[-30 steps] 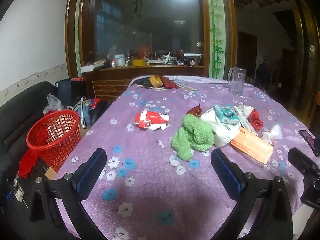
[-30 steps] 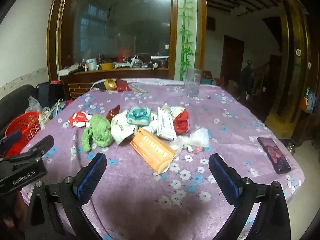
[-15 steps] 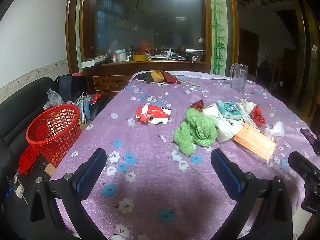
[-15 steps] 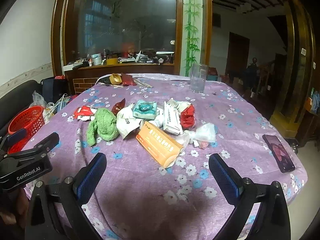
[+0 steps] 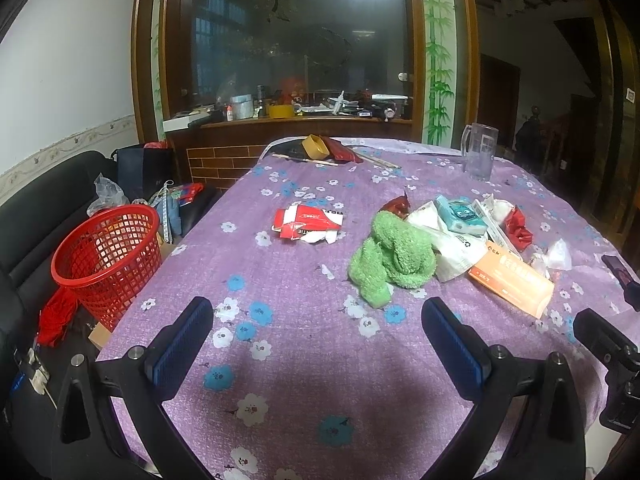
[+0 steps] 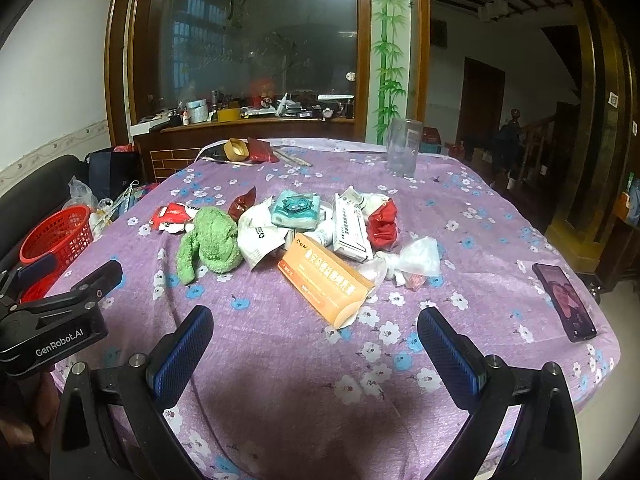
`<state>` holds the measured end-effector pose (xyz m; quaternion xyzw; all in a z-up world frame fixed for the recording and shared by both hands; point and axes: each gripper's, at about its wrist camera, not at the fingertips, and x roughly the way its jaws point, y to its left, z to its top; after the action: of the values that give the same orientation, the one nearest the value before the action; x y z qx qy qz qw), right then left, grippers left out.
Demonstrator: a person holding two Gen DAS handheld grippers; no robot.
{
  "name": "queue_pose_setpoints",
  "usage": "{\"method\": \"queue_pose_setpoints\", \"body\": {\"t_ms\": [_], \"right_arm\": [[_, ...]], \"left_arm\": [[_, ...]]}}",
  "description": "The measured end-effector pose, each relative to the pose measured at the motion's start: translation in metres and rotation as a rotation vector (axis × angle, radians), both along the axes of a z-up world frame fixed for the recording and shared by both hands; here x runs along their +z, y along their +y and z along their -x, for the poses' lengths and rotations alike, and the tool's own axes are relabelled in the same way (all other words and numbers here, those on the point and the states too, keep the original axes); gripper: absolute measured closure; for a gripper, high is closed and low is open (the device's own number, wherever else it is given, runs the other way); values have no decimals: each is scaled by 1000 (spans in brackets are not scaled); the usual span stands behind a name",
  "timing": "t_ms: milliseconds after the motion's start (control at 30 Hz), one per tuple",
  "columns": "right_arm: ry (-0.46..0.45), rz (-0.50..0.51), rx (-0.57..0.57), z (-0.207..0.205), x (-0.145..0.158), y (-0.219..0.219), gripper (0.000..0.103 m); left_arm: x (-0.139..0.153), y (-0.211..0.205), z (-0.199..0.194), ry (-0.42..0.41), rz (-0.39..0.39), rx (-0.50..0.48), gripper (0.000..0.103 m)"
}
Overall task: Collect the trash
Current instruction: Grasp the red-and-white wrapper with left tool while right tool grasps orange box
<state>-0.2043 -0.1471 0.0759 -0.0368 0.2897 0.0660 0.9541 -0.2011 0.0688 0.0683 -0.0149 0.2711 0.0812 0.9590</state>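
Observation:
Trash lies in a pile on the purple flowered tablecloth (image 5: 280, 340): a green fuzzy cloth (image 5: 390, 258), a torn red-and-white packet (image 5: 308, 223), an orange box (image 6: 322, 276), a white carton (image 6: 350, 227), a teal tissue pack (image 6: 296, 210), white wrappers (image 6: 258, 238) and red crumpled foil (image 6: 384, 224). A red mesh basket (image 5: 106, 254) stands left of the table. My left gripper (image 5: 318, 330) hovers open over the near table edge, short of the green cloth. My right gripper (image 6: 314, 338) is open too, just before the orange box. Both hold nothing.
A phone (image 6: 564, 300) lies at the table's right edge. A glass mug (image 5: 479, 156) stands at the far right, and a tape roll (image 5: 315, 147) with sticks lies at the far end. A black sofa (image 5: 36, 200) with bags is behind the basket.
Both grippers have drawn back slightly and tilted up, so the pile sits a little lower and farther in view. Nothing on the table has moved; both stay open.

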Motion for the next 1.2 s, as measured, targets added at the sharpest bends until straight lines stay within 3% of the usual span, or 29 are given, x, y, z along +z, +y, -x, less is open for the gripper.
{"method": "queue_pose_setpoints", "body": {"t_ms": [400, 500, 600, 667, 700, 767, 833, 900, 1067, 1200], "right_arm": [[17, -11, 16, -2, -2, -1, 0], [29, -13, 49, -8, 0, -2, 2], [64, 10, 131, -17, 2, 1, 8], [94, 27, 182, -25, 3, 1, 19], [121, 34, 210, -31, 3, 1, 21], [170, 34, 256, -44, 3, -1, 35], [210, 26, 276, -58, 2, -3, 39], [230, 7, 286, -71, 3, -7, 40], [274, 33, 325, -96, 4, -9, 43], [285, 84, 359, -106, 1, -7, 43]], "left_arm": [[-2, 0, -1, 9, 4, -3, 0], [1, 2, -6, 18, 6, -42, 0], [14, 12, -17, 23, -12, -74, 0], [24, 27, -28, 39, -9, -92, 0], [29, 38, -37, 52, 2, -109, 0], [32, 51, -53, 86, 29, -122, 0], [31, 66, -79, 161, 89, -141, 10], [28, 75, -100, 202, 118, -146, 29], [10, 85, -161, 328, 163, -151, 30], [-3, 81, -201, 390, 144, -158, 30]]}}
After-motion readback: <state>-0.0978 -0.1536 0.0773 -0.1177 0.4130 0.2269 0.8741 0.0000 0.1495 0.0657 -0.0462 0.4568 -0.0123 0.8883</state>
